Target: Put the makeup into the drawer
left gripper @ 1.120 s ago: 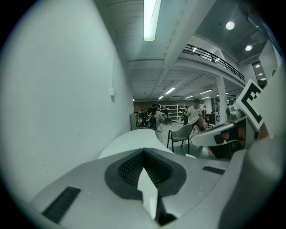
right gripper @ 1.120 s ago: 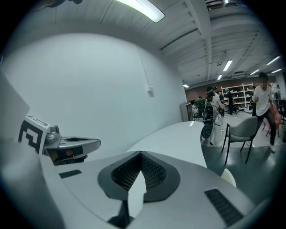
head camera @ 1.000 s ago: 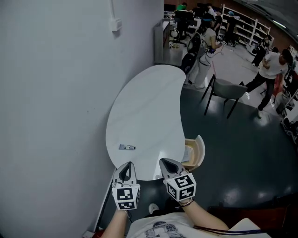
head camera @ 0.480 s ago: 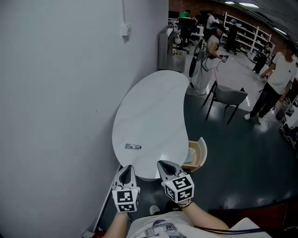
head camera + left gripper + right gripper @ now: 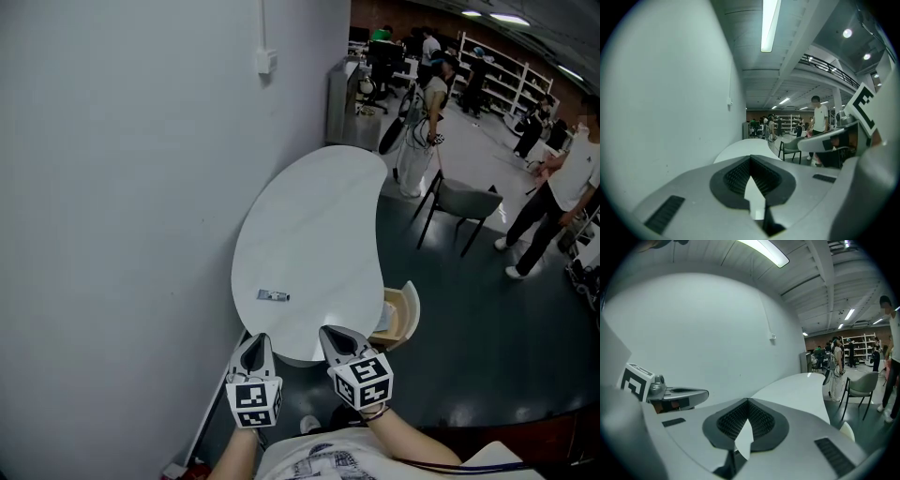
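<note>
Two closed tools, left tool (image 5: 254, 340), right tool (image 5: 335, 334), each holding nothing, at table (image 5: 309, 216) edge

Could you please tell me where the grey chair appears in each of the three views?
Head view: the grey chair stands upper right, to the right of the white table's far end.
Left gripper view: right of centre, beside the table.
Right gripper view: at the right edge.
Shared landmark: the small wall box above the table.

No readable text is showing anywhere. The cubes on your left tool (image 5: 253, 340) and right tool (image 5: 339, 334) are carrying only black-white square codes. Your shirt print (image 5: 314, 464) is coming out illegible.
</note>
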Tool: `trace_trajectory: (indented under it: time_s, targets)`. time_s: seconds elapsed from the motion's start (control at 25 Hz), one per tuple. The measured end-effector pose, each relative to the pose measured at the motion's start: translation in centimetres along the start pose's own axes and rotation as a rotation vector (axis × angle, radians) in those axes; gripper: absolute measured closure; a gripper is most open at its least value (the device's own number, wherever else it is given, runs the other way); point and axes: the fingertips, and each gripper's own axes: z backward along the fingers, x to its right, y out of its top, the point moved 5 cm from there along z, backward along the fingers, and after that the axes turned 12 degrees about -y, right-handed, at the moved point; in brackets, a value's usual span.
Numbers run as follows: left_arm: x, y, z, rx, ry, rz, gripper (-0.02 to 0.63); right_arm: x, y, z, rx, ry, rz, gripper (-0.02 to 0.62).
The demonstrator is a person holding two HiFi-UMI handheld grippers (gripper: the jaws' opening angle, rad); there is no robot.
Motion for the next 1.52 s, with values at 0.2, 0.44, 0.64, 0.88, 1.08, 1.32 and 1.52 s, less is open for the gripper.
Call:
trace_trajectory:
  time_s: [0.2,0.44,0.64,0.88,1.08,1.32,1.52]
  targets:
    - [-0.4,-0.3,0.0,-0.015,0.013,-0.002,0.589,-0.1,-0.4,-0.3,-0.012,0.008,-0.005,0.575]
    - [-0.4,-0.6,-0.4,-0.026,0.011,-0.005,0.589,0.0,-0.4,-0.6,-0.01,0.008,-0.016,0.575]
    - [-0.4,-0.2,-0.7,-0.021,0.009,-0.006,0.589,0.1,0.1,-0.6,-0.004,0.01,-0.013,0.575]
    - [-1.0,-1.0,-1.8,-0.039,0.023,0.015,0.589,0.5,-0.4,-1.9,-0.025,0.03,-0.006,0.575]
    - [-2.1,-1.6,-3.2,-0.066,0.046,0.032,0.589,0.6,-0.9,-4.5,-0.061,0.068,0.001,0.575]
    - [-4.4,-2.0,-5.4,-0.09,0.097,0.051,0.589,0.7,-0.7,-8.6,-0.094,0.136,0.023,0.575]
    - [-6.4,-2.4,-7.5,-0.112,0.15,0.082,0.589,1.2,-0.6,-12.5,-0.136,0.198,0.062,0.575]
